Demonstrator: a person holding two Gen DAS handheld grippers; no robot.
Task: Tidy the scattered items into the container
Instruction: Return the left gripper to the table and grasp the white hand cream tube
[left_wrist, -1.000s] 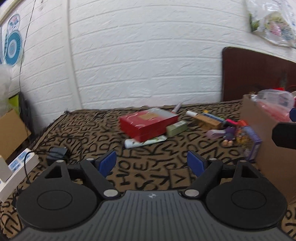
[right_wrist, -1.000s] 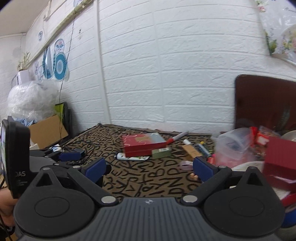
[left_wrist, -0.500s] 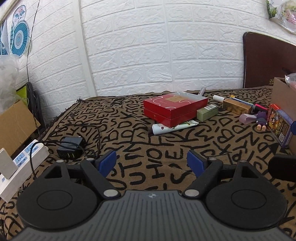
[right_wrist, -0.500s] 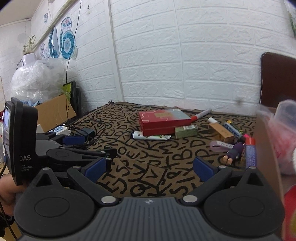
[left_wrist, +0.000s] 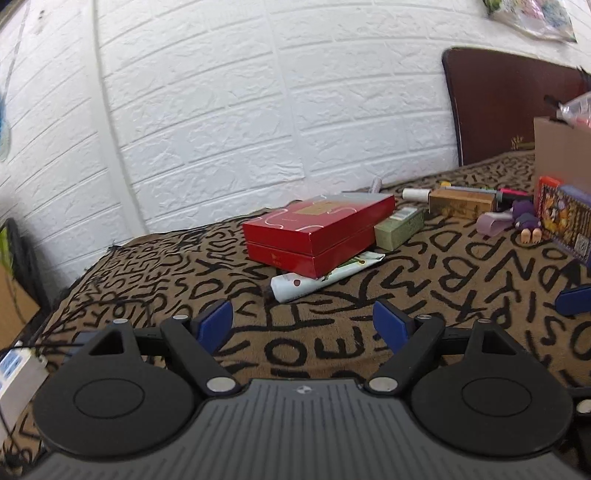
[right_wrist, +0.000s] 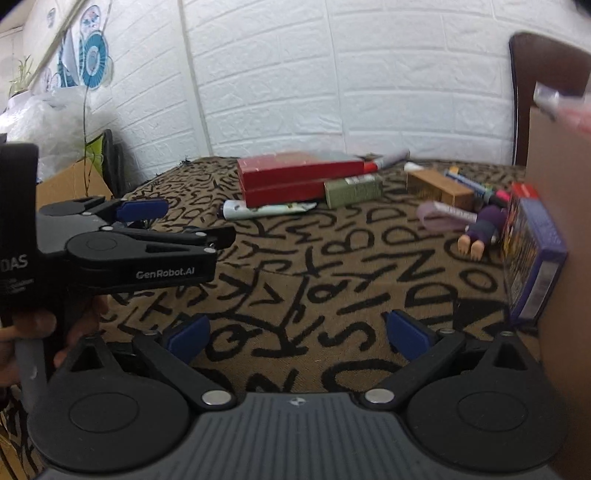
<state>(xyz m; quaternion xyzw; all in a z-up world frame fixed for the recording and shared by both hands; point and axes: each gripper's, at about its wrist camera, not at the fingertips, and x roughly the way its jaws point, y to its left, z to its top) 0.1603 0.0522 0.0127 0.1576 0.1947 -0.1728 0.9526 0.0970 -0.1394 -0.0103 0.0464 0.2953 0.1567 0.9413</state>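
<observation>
With the left gripper (left_wrist: 301, 323) and right gripper (right_wrist: 297, 334) both spread and empty, tidying looks barely begun: the red box (left_wrist: 317, 229), tube (left_wrist: 321, 278) and other clutter lie at twelve o'clock, the cardboard container (right_wrist: 554, 221) at three.

Each camera sits just behind its own hand-held gripper and looks forward and slightly down along the two blue-padded fingers, low over a counter covered in a brown cloth (left_wrist: 332, 295) printed with black letters. The left wrist view faces the white brick wall (left_wrist: 258, 110), with the red box (left_wrist: 317, 230) near the middle and a cardboard box (left_wrist: 561, 147) at its right edge. The right wrist view sits to the right, tight against that cardboard box, and catches the left hand-held gripper (right_wrist: 155, 218) side-on at its left. Both views share the red box, the white tube (right_wrist: 266, 209), the green carton (right_wrist: 352, 190) and the purple doll (right_wrist: 484, 230).
</observation>
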